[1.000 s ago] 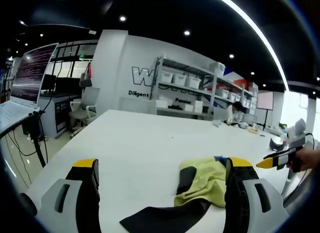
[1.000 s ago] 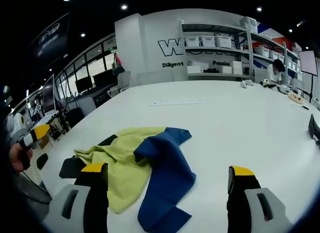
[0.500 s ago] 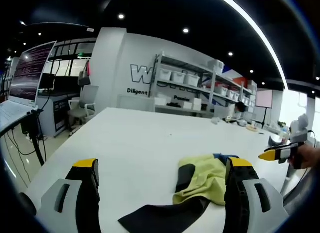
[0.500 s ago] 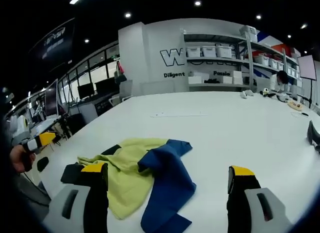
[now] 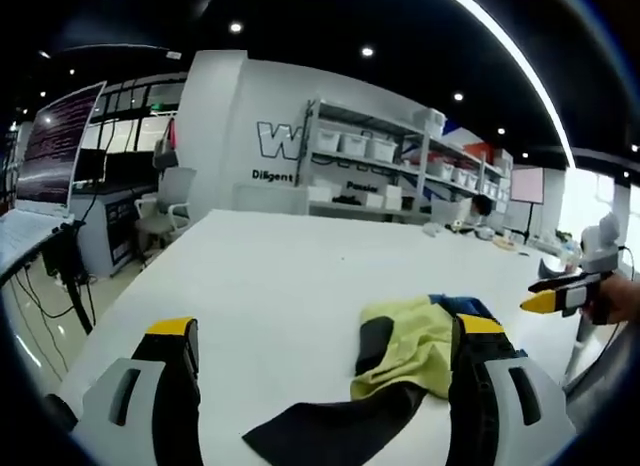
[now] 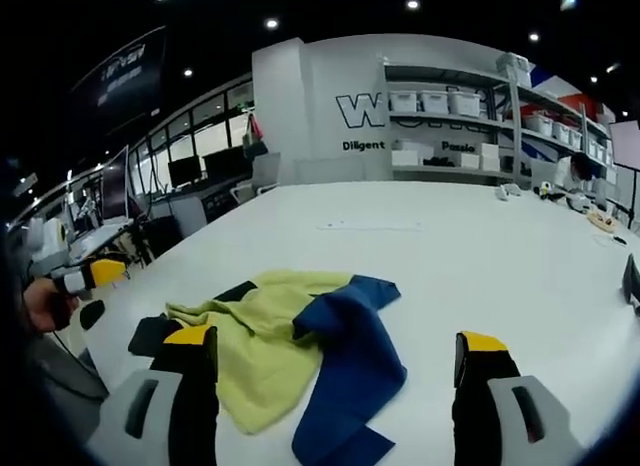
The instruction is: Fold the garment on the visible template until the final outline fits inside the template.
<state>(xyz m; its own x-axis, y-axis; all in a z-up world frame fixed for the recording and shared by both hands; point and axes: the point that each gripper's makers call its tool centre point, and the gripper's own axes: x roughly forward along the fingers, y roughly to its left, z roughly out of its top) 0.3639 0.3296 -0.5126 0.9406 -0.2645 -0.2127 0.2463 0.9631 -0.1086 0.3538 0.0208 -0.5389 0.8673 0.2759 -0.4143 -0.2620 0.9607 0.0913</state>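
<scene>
In the left gripper view, my left gripper [image 5: 325, 371] hung over the near edge of the white table [image 5: 270, 276] with its jaws spread wide and nothing between them. The garment [image 5: 400, 361], a crumpled heap of yellow, black and blue cloth, lay on the table just ahead, its yellow part reaching up to the right jaw and a black sleeve trailing between the jaws. My right gripper [image 5: 560, 296] poked in from the right, held in my hand. In the right gripper view, my right gripper [image 6: 330, 376] was also wide open and empty; the garment [image 6: 290, 346] lay bunched on the table [image 6: 450, 256] towards the left jaw, blue over yellow. My left gripper [image 6: 85, 278] showed at far left. Shelves [image 6: 455, 116] lined the back wall.
</scene>
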